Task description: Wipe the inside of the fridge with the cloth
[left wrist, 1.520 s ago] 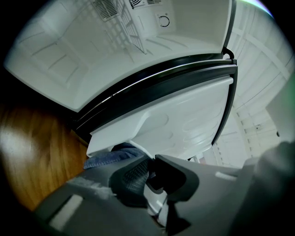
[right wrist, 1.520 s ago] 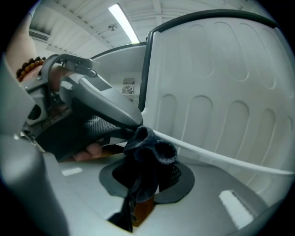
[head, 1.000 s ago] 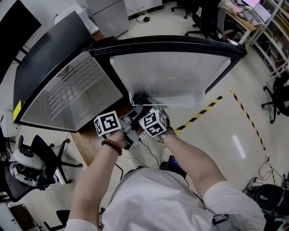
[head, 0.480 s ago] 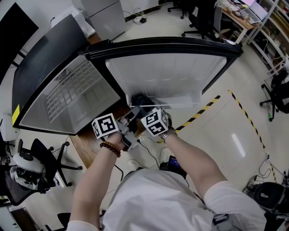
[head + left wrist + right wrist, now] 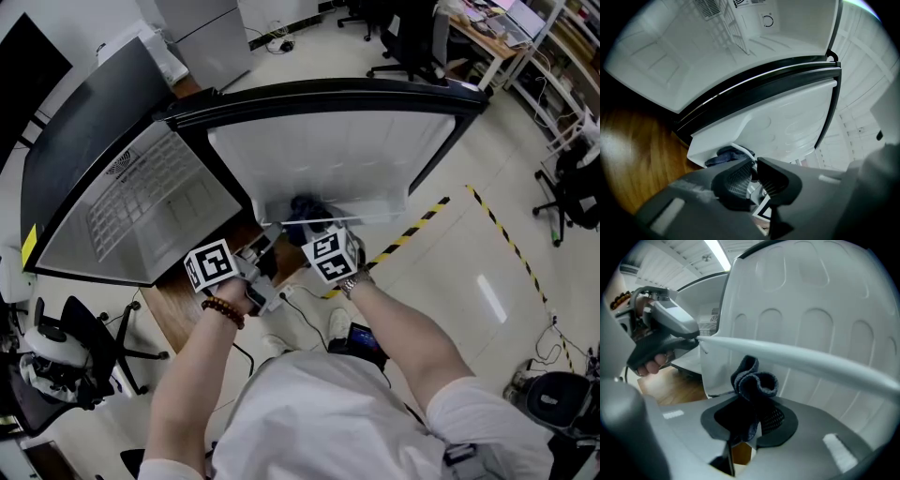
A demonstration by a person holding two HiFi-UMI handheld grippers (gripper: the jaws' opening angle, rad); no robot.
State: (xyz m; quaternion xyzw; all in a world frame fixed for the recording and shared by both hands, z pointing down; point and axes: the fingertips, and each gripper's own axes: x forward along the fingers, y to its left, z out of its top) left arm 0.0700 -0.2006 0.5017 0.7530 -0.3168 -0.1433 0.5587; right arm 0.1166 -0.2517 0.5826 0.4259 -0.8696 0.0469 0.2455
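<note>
- cloth: dark blue-grey, thick soft knit with a ribbed edge, bunched into a rolled fold that stands up out of the jaws
- right gripper: jaws partly closed and clamped on the cloth's lower end; ridged black pads press on it from both sides
- cloth sits in the bottom shelf of the open fridge door, behind the rail, close against the door's inner liner; whether it touches the liner I cannot tell
- door liner: white moulded plastic, smooth, with arched panels pressed into it; black frame round the edge
- rail: thin white bar, round in section, running straight across the door shelf
- left gripper: jaws nearly together, pinched on the rail's left end; dark ribbed pads
- fridge cavity: white plastic walls, with a white wire-grid shelf inside
- fridge stands on a brown wood-grain top
- both grippers sit side by side at the door's lower edge
</note>
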